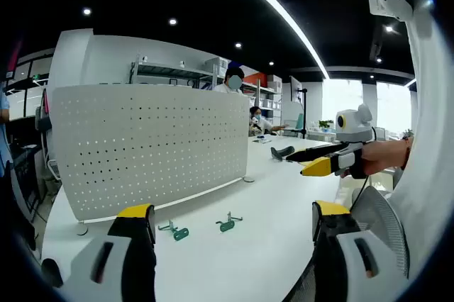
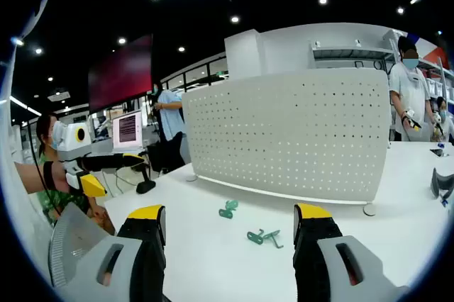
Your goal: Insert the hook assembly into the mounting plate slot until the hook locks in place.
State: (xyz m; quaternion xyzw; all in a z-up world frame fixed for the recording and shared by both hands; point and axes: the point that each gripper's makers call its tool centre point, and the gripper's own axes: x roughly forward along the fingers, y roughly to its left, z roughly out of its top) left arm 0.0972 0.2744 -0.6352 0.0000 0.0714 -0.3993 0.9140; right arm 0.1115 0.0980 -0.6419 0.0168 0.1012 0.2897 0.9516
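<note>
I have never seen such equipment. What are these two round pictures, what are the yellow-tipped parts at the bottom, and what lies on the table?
A person holds two hand tools, each with two jaws and its own camera. One picture looks along the left gripper, the other along the right gripper; the yellow-tipped parts are their jaws, standing apart and holding nothing. Each picture also catches the other tool at its side. On the white table stands an upright white pegboard panel, and before it lie two small green hooks.
</note>
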